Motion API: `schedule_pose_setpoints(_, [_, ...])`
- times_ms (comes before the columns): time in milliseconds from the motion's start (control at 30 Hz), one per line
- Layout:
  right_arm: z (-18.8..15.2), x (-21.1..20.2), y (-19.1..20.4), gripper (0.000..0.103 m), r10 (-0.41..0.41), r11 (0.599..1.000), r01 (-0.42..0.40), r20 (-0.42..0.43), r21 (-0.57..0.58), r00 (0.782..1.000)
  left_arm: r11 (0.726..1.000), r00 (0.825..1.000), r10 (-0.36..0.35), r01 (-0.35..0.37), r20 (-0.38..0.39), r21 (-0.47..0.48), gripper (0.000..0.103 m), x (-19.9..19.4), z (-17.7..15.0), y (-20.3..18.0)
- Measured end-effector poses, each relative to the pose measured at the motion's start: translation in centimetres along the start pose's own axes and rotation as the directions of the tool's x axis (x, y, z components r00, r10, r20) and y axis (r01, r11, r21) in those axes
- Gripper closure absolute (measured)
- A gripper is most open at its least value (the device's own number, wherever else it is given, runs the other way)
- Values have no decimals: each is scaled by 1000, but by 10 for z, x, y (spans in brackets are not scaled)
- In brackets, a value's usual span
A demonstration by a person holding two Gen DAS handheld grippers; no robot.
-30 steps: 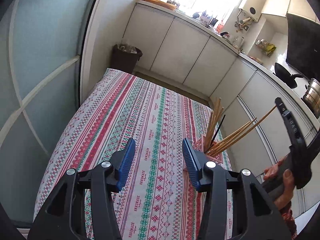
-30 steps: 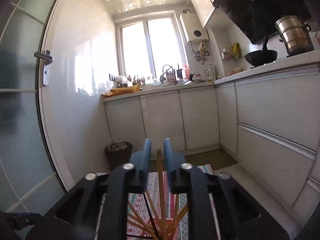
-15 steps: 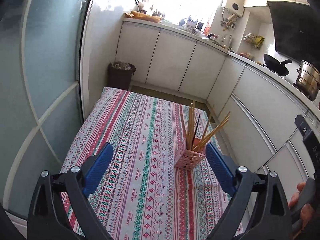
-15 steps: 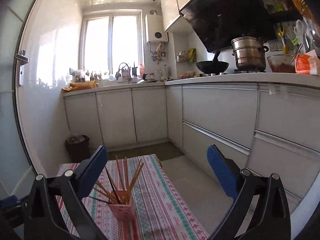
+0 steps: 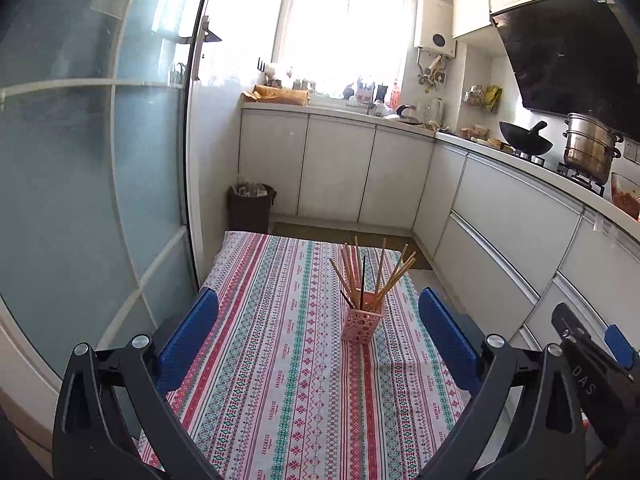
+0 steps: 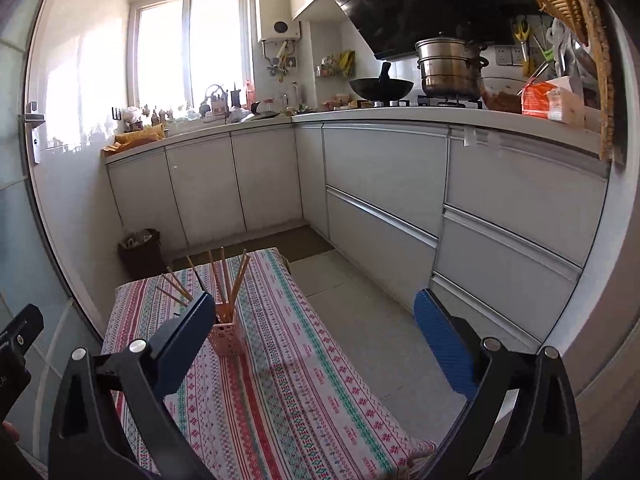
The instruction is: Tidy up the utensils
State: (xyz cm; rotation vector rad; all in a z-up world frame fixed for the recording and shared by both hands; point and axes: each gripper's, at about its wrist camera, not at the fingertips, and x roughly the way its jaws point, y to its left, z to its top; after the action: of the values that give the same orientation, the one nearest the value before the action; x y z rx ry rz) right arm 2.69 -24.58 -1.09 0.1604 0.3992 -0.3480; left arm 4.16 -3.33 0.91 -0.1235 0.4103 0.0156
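A pink lattice holder [image 5: 362, 326] stands on the striped tablecloth [image 5: 280, 380], with several wooden chopsticks [image 5: 376, 276] and one dark one fanned upright in it. My left gripper [image 5: 318, 304] hovers above the near part of the table, well short of the holder; its jaws are opening and nothing is between them. In the right wrist view the holder [image 6: 227, 338] sits just beside the left pad, half covered by it. My right gripper [image 6: 314, 302] is open wide and empty, off the table's right side over the floor.
White cabinets [image 5: 340, 168] line the back and right walls, with a wok [image 6: 382, 88] and a steel pot [image 6: 450, 66] on the counter. A dark bin [image 5: 250, 208] stands beyond the table's far end. A glass door [image 5: 80, 180] runs along the left.
Both grippers have pulled back and up from the holder and spread their jaws wide. A second ago the right gripper's jaws stood narrowly around a chopstick standing in the holder; now it holds nothing.
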Motion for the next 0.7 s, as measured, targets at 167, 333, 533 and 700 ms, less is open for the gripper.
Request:
schedule_pose_setpoints(167, [-5, -28, 1, 6, 0, 1000, 0, 19, 1, 1000, 999, 999, 3, -4, 51, 33, 7, -40, -1, -10])
schedule_pose_setpoints(333, [-6, -48, -6, 6, -5, 1000, 4, 41, 21, 999, 998, 996, 34, -39, 83, 55, 7, -59, -2, -12])
schedule_pose_setpoints(533, [-2, -60, -10, 6, 2, 1000, -3, 57, 25, 998, 997, 994, 45, -51, 102, 53, 7, -72, 1, -12])
schedule_pose_setpoints(700, [-1, -68, -16, 6, 1, 999, -3, 67, 35, 998, 998, 993, 38, -44, 115, 53, 7, -81, 1, -14])
